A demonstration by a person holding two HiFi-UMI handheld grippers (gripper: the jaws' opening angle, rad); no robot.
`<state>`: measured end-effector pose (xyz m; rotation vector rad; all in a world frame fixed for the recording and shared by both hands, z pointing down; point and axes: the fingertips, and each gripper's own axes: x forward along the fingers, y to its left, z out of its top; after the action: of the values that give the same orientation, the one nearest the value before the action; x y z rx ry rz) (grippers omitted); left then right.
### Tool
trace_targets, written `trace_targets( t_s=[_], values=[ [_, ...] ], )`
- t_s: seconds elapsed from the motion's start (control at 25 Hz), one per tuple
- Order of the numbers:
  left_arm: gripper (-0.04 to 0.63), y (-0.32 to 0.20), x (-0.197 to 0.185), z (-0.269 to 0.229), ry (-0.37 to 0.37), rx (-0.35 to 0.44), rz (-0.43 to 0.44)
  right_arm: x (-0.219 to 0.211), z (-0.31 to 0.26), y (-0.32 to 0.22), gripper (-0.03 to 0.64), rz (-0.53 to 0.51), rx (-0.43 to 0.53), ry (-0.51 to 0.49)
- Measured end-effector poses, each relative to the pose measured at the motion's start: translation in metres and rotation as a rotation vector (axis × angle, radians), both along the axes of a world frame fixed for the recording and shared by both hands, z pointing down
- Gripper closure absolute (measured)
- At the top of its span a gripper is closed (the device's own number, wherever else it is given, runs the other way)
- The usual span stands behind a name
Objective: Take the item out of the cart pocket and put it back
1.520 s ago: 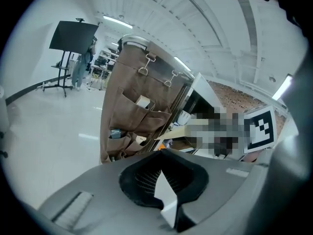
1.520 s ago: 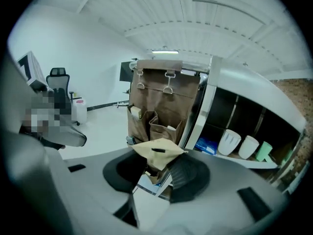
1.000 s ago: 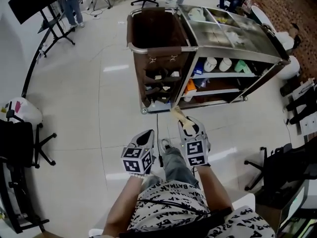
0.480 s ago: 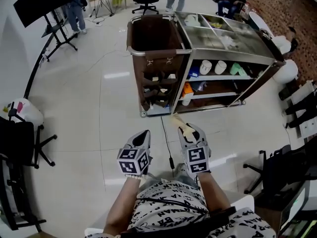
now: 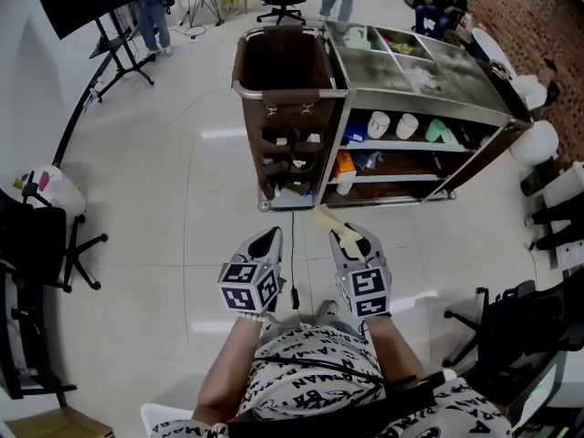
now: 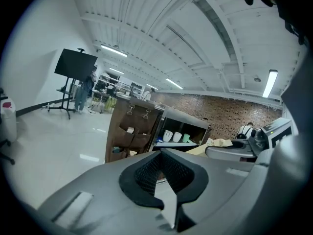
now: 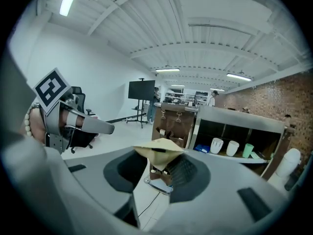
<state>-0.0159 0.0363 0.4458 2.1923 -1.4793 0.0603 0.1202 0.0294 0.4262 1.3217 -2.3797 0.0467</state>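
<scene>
Right tool (image 5: 349, 236) grips tan packet (image 5: 329, 219) before cart (image 5: 290, 90).

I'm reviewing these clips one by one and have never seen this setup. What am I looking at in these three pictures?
There is no robot: a person holds hand-held tongs in each hand. One picture looks down from a head camera; the other two look along each pair of tongs. On the floor ahead stands a housekeeping cart with brown pockets on its end. The right tongs grip a tan paper packet; the left tongs are closed and empty.
</scene>
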Motion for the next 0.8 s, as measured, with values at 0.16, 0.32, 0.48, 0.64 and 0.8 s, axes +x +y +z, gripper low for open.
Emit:
trace_targets(
  t_s=[0.16,0.32,0.48,0.64,0.8],
  values=[
    [0.595,0.004,0.009,0.0,-0.011,-0.001,-0.003,0.005,0.001,0.001,0.474,-0.011,-0.001,-0.005],
    [0.594,0.005,0.015,-0.002,-0.021,0.014,0.012,0.006,-0.004,-0.001,0.474,-0.011,0.006,-0.028],
    [0.595,0.004,0.022,-0.008,-0.027,0.03,0.038,0.007,-0.007,-0.001,0.474,-0.006,0.007,-0.035],
    [0.595,0.005,0.023,-0.008,-0.031,0.024,0.04,0.009,-0.006,0.0,0.476,-0.001,0.005,-0.031],
    [0.595,0.006,0.021,-0.009,-0.019,0.024,0.034,0.012,-0.003,0.001,0.476,0.005,0.005,-0.024]
  ],
)
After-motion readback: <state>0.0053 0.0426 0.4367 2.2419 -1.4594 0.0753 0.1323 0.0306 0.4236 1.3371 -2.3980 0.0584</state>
